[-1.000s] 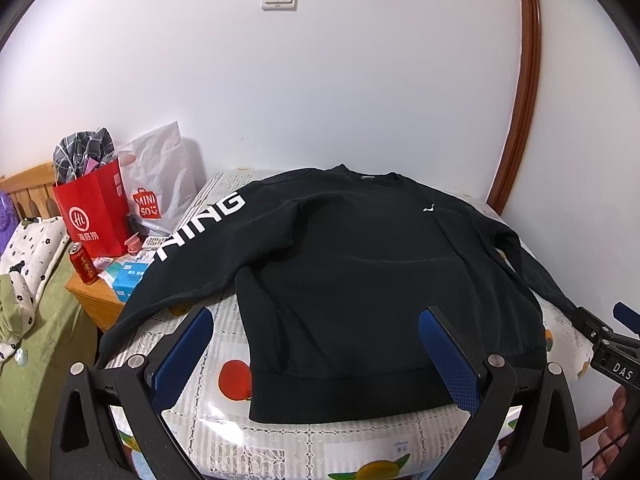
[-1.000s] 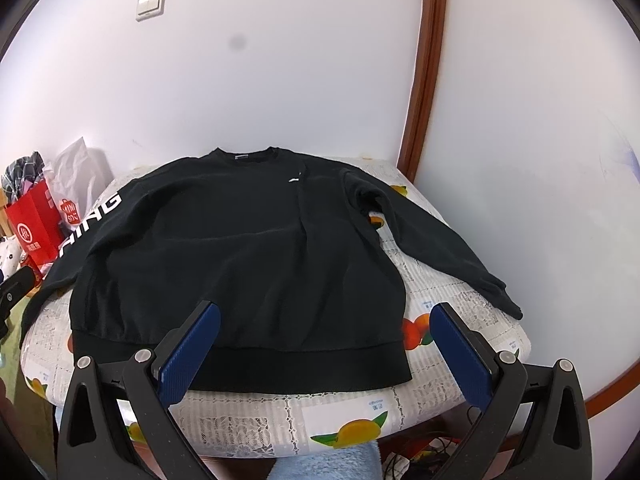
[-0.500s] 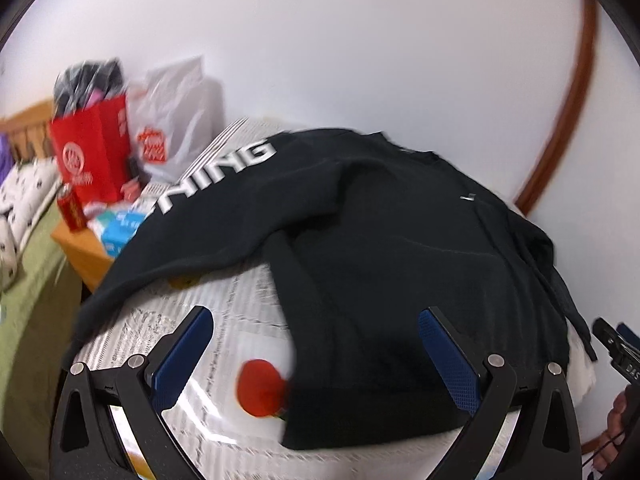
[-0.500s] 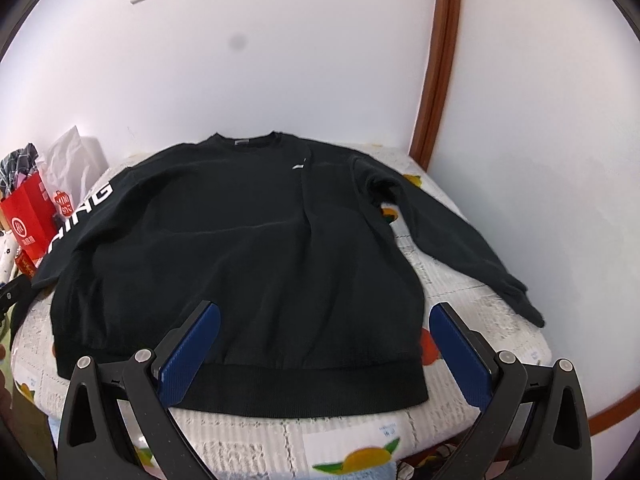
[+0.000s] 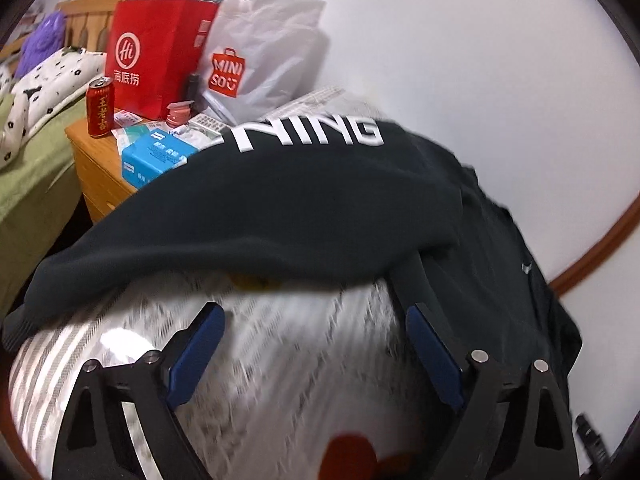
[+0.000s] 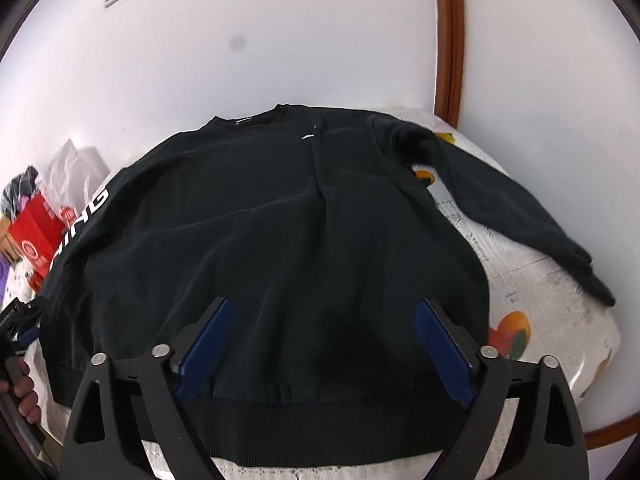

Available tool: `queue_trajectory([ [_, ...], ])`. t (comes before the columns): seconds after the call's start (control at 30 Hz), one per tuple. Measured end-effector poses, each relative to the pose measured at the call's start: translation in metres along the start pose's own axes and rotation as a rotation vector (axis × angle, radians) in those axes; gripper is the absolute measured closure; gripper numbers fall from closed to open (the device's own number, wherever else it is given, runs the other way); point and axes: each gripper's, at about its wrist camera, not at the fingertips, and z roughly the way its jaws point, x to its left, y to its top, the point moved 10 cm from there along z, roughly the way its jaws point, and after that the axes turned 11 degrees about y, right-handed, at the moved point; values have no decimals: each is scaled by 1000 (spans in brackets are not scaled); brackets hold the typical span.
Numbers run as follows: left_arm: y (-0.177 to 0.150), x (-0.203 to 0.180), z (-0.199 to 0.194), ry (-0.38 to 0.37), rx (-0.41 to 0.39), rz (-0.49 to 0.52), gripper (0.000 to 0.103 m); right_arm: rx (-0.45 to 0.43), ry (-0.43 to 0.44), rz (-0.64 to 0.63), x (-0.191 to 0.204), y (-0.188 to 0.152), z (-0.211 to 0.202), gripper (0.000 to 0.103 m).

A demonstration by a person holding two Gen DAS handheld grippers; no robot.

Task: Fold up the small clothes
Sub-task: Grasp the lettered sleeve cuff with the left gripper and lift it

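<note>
A black sweatshirt (image 6: 280,232) lies flat, front up, on a round table with a fruit-print cloth (image 6: 552,304). Its left sleeve (image 5: 248,208) with white letters hangs over the table's left edge; the right sleeve (image 6: 520,216) lies out to the right. My left gripper (image 5: 312,344) is open and empty, low over the cloth just in front of the lettered sleeve. My right gripper (image 6: 320,340) is open and empty above the sweatshirt's lower body near the hem (image 6: 320,428).
Left of the table stands a wooden nightstand (image 5: 92,160) with a red paper bag (image 5: 152,60), a white Miniso bag (image 5: 260,56), a red can (image 5: 100,108) and a blue tissue pack (image 5: 156,156). A bed (image 5: 28,184) lies further left. White walls stand close behind.
My left gripper has swung left and down toward the lettered sleeve. My right gripper has moved forward and lower over the sweatshirt's hem. Both stay open.
</note>
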Motion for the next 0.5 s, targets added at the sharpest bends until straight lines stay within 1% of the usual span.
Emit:
queue_trajectory([
  [0.07,10,4,5,-7,-16,-32,12,10,-21,-13,-4,-2,6,16],
  [0.13,18,7,11,-10,-13,-65,14,14,-34,-29,-9,-3,9,17],
  [0.17,23,9,15,-4,-10,-78,18,13,-38,-35,-11,-3,10,17],
  [0.23,31,15,22,53,-2,-103,34,11,-46,-33,-19,-3,10,18],
  [0.3,38,20,28,112,16,-125,73,17,-36,-15,-29,-4,11,18],
  [0.37,40,20,30,157,33,-124,86,41,-4,22,-42,-6,14,21],
  [0.4,42,18,29,175,27,-116,93,45,0,33,-48,-6,15,27],
  [0.43,45,14,24,181,9,-110,93,47,-2,41,-55,-6,14,28],
  [0.5,54,2,7,195,-53,-86,94,40,-15,46,-70,-5,12,29],
])
